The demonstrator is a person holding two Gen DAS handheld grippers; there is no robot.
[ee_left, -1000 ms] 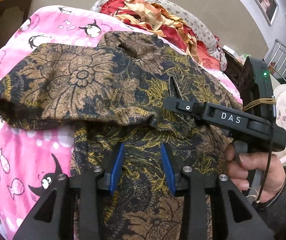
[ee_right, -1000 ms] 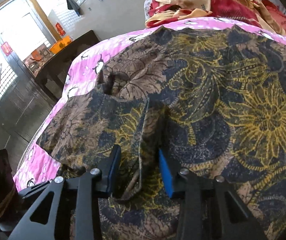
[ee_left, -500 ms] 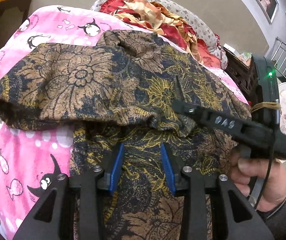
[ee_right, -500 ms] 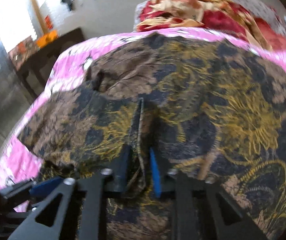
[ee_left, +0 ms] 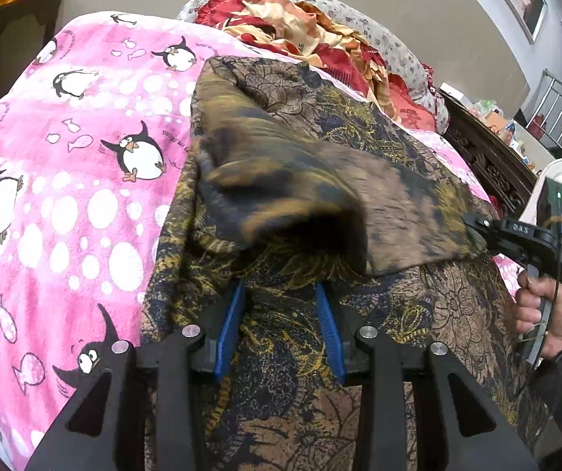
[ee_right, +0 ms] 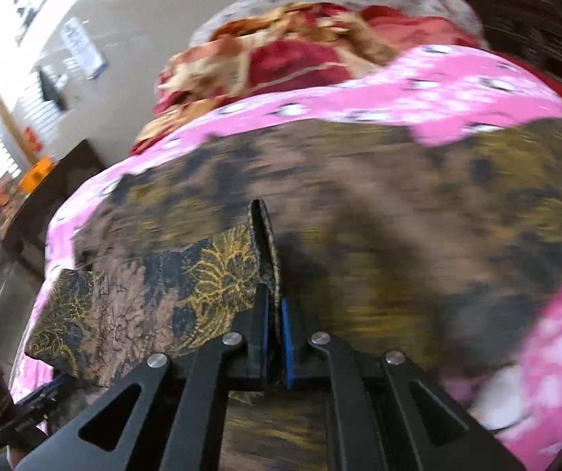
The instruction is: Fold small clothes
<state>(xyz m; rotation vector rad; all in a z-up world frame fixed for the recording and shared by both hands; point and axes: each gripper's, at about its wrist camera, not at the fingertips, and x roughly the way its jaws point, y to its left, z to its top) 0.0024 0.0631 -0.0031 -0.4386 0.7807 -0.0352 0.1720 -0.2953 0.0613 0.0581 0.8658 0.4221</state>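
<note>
The left gripper (ee_left: 281, 325) has its blue pads apart, and only flat cloth (ee_left: 289, 392) lies in the gap between them. Just ahead of it a lifted flap of the same cloth hangs across the way like a low curtain. To its left the pink blanket (ee_left: 65, 196) lies flat, with room to pass. Far ahead a pile of red bedding (ee_left: 320, 39) blocks the way. To its right the right gripper (ee_left: 473, 223) and the hand (ee_left: 544, 318) stand in the way.

Black left gripper (ee_left: 279, 327) with blue pads (silver screws); right gripper (ee_left: 477, 227) marked "DAS".
</note>
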